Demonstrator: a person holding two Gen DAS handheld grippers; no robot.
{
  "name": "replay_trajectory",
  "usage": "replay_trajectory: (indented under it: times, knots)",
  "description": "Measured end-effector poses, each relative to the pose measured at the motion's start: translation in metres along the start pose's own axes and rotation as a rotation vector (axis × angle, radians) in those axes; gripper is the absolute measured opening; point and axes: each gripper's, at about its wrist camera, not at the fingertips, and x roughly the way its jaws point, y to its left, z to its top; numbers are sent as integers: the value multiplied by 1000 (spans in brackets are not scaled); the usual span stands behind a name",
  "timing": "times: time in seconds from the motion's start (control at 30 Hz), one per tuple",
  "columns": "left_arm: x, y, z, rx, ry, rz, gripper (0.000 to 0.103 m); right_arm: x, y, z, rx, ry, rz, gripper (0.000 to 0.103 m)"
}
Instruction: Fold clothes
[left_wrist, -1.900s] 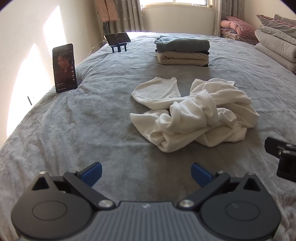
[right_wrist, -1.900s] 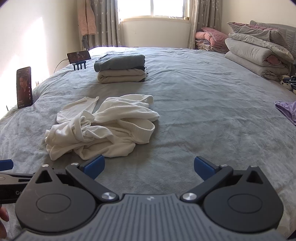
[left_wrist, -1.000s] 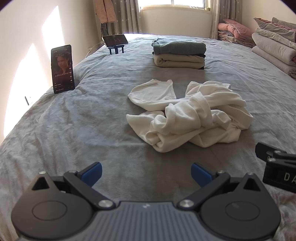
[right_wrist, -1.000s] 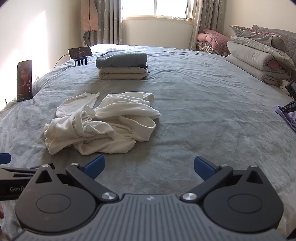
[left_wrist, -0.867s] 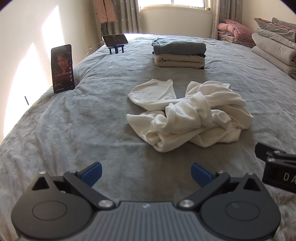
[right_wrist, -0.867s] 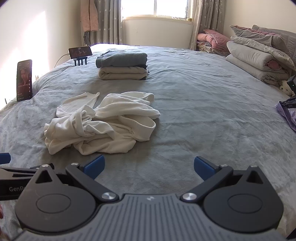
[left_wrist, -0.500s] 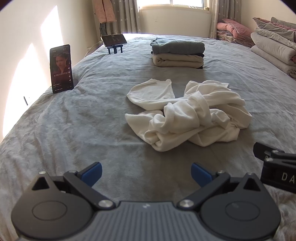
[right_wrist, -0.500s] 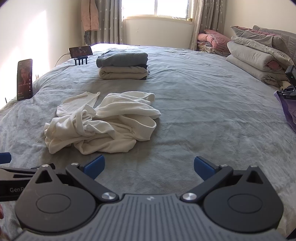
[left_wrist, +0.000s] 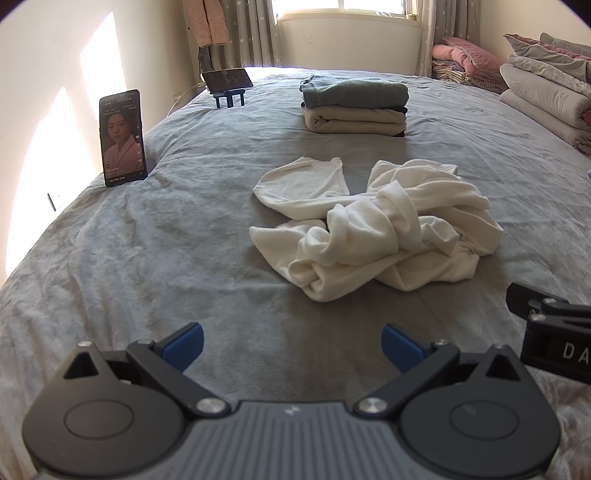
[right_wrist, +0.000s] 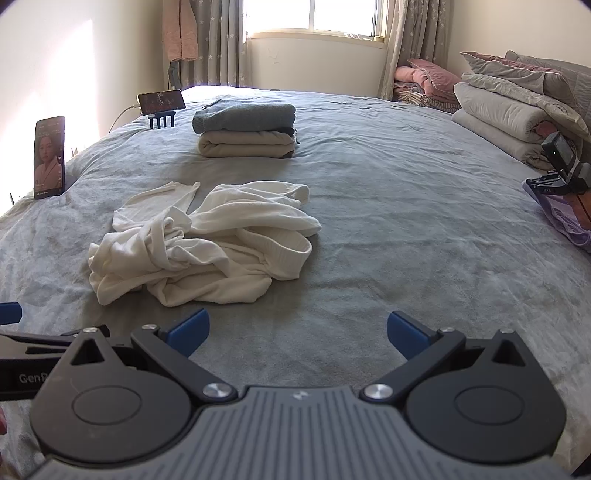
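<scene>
**Both grippers wide open short of the crumpled garment**

Left wrist view: the left gripper (left_wrist: 291, 341) is spread wide with nothing between its blue pads, hovering over the grey bed (left_wrist: 155, 236). The crumpled white garment (left_wrist: 373, 225) lies ahead and a little right, apart from the fingers. Behind it sits a stack of folded clothes (left_wrist: 354, 107); an upright phone (left_wrist: 122, 137) stands at the left edge.

Right wrist view: the right gripper (right_wrist: 297, 334) is equally wide apart and empty. Here the garment lies ahead to the left. Only this view shows a small camera (right_wrist: 559, 155) and purple cloth (right_wrist: 565, 218) at the far right.
</scene>
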Motion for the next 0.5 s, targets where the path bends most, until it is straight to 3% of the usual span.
replay_trajectory:
  times: [0.5]
  knots:
    - [-1,0,0,2,-1,1,103,0,2,0,-7,3,-2,103]
